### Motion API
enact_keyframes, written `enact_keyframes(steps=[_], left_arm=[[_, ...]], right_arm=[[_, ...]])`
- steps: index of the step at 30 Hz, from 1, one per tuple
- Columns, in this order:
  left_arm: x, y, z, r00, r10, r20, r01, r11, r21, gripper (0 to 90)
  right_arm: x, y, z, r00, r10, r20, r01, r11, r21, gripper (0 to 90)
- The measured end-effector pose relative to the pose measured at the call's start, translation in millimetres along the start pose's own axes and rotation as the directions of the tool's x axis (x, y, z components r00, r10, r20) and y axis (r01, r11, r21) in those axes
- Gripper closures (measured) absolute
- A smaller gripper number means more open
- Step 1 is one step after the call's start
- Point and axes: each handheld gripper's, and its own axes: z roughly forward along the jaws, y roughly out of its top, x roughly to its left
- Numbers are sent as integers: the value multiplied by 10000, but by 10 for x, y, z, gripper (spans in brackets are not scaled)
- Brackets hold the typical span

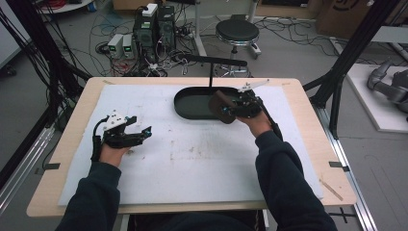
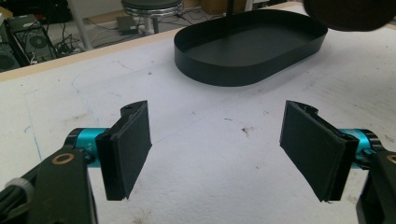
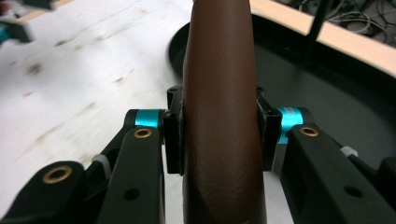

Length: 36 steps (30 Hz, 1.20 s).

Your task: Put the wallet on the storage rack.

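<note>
One brown object (image 3: 219,116) — smooth, leathery in surface, rounded at its upper end — was pinched between the two jaws of the right gripper (image 1: 236,107), the pads pressed flat against its sides. In the high view it was held off the surface at the near right edge of the black oval tray (image 1: 190,111), partly overlapping the tray's rim; what kind of thing it was could not be told.

One black oval tray, shallow-walled, with nothing lying in it, sat on the white mat (image 1: 192,159) towards the far side of the table.

One left gripper (image 1: 139,135), jaws spread wide with bare mat between them (nothing held), lay well to the left of the tray and nearer the person.

One white mat, stained with small dark marks, covered most of one wooden tabletop (image 1: 77,120).

Two dark sleeves — one per forearm — entered from the near edge.
</note>
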Motion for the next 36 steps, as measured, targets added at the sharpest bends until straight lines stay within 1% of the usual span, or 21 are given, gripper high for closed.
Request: enact_keyframes(steps=[3, 4, 6, 10, 13, 15, 17, 19, 21, 22, 24, 25, 27, 28, 30, 31, 32, 33, 34, 35, 36], left_arm=[[5, -2, 2, 10000, -16, 16, 16, 10000, 3, 245], [6, -2, 3, 10000, -29, 23, 29, 10000, 4, 245], [6, -4, 5, 10000, -54, 29, 54, 10000, -17, 245], [4, -4, 6, 10000, -37, 57, 37, 10000, 18, 245], [4, -4, 7, 10000, -35, 76, 35, 10000, 8, 245], [8, -6, 8, 9999, -46, 90, 46, 10000, -14, 245], [10, -7, 11, 9999, -60, 95, 60, 10000, -4, 245], [10, -8, 13, 9999, -54, 104, 54, 10000, 2, 245], [7, -8, 16, 9999, -43, 111, 43, 10000, 16, 245], [3, -8, 18, 9999, -40, 113, 40, 10000, 27, 245], [0, -6, 17, 9999, 11, 114, -11, 10000, 14, 245], [0, -5, 11, 10000, 5, 93, -5, 10000, -6, 245], [3, -4, 6, 10000, -41, 75, 41, 10000, -27, 245], [7, -5, 6, 10000, -33, 91, 33, 10000, -25, 245], [1, -5, 8, 10000, -37, 84, 37, 10000, -7, 245], [0, -5, 10, 9999, -17, 102, 17, 10000, -9, 245], [-1, -5, 11, 10000, 10, 90, -10, 10000, -8, 245], [-2, -5, 12, 9999, 0, 102, 0, 10000, -2, 245], [-1, -6, 11, 9999, 13, 101, -13, 10000, 15, 245], [-1, -5, 11, 10000, 8, 87, -8, 10000, 3, 245], [0, -5, 10, 10000, 9, 87, -9, 10000, 4, 245]], right_arm=[[-101, 103, 118, 9994, 338, 93, -336, 9992, -216, 643], [-131, 141, 161, 9987, 480, 152, -478, 9987, -170, 643], [-181, 185, 245, 9976, 498, 489, -482, 9983, -339, 643], [-294, 239, 439, 9929, 800, 883, -801, 9968, -21, 642], [-345, 218, 586, 9882, 999, 1157, -986, 9950, -173, 642], [-374, 183, 665, 9856, 1345, 1026, -1337, 9909, -145, 641], [-400, 139, 750, 9805, 1824, 726, -1821, 9832, -113, 640], [-403, 110, 811, 9740, 2214, 470, -2204, 9751, -264, 640], [-401, 95, 858, 9681, 2492, 254, -2474, 9671, -593, 640], [-405, 87, 883, 9657, 2587, 211, -2569, 9644, -630, 639], [-418, 66, 924, 9621, 2703, 360, -2685, 9621, -469, 630], [-429, 51, 937, 9590, 2802, 419, -2786, 9596, -385, 627], [-466, 23, 946, 9531, 3021, 189, -3015, 9530, -300, 608], [-476, 21, 936, 9519, 3054, 240, -3049, 9521, -242, 564], [-493, 29, 887, 9543, 2896, 735, -2892, 9571, -168, 472], [-506, 34, 848, 9501, 2920, 1098, -2925, 9562, -122, 404], [-515, 37, 819, 9476, 2908, 1325, -2924, 9563, -74, 394], [-535, 38, 775, 9485, 2752, 1569, -2782, 9605, -33, 389], [-549, 42, 725, 9458, 2729, 1759, -2767, 9610, -29, 374], [-563, 47, 675, 9424, 2792, 1840, -2817, 9594, -131, 362], [-573, 56, 621, 9417, 2813, 1846, -2819, 9591, -235, 358]])
